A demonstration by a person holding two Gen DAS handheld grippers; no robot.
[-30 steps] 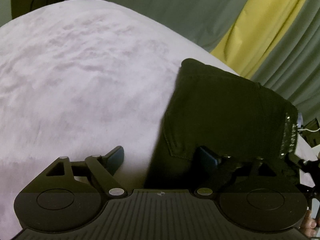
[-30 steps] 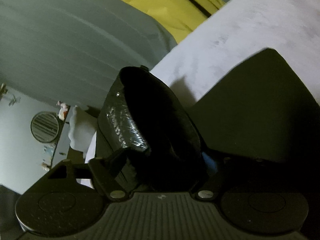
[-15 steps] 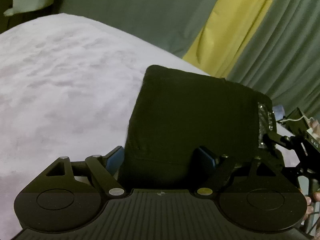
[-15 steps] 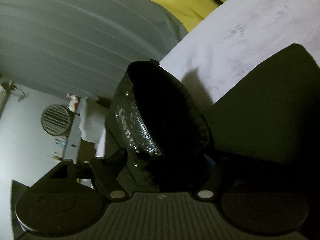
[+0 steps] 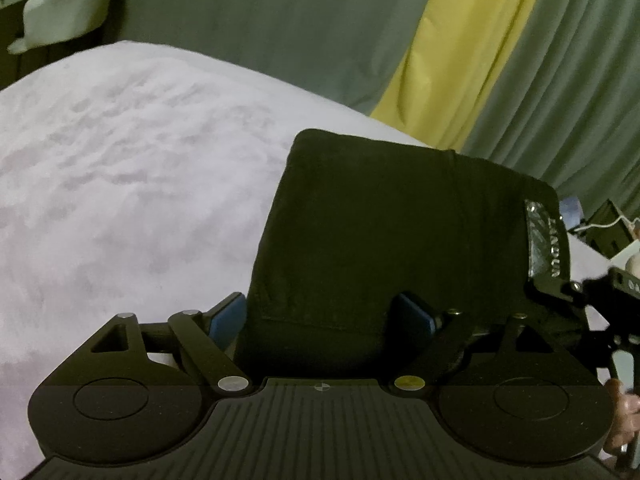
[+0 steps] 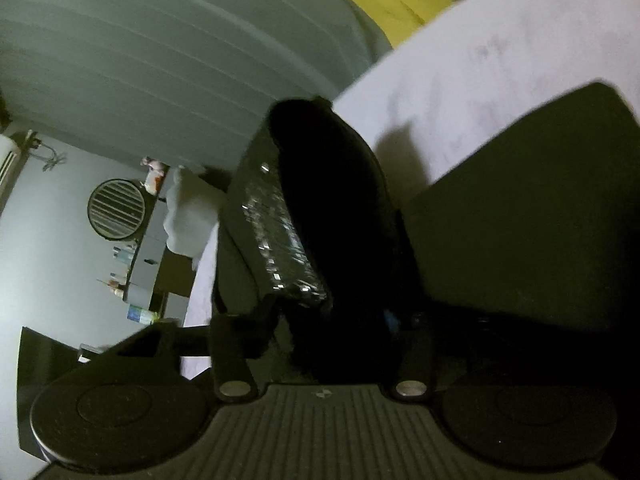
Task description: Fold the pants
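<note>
The black pants [image 5: 400,232] lie folded into a thick rectangle on the pale pink bedspread [image 5: 120,168]. A shiny lettered waistband label [image 5: 546,240] shows at their right edge. My left gripper [image 5: 324,316] straddles the near edge of the fold, jaws apart, the cloth between its blue pads. In the right wrist view my right gripper [image 6: 332,320] is shut on the waistband end of the pants [image 6: 320,208], which stands lifted above the folded stack [image 6: 540,208]. The right gripper also shows at the right edge of the left wrist view [image 5: 560,292].
Green and yellow curtains [image 5: 460,52] hang behind the bed. A shelf with a round fan [image 6: 116,208] and small items stands beyond the bed's end. The bedspread stretches wide to the left of the pants.
My left gripper has moved right and in, so the pants' near edge now sits between its jaws. The right gripper has kept its hold on the waistband, tilting slightly.
</note>
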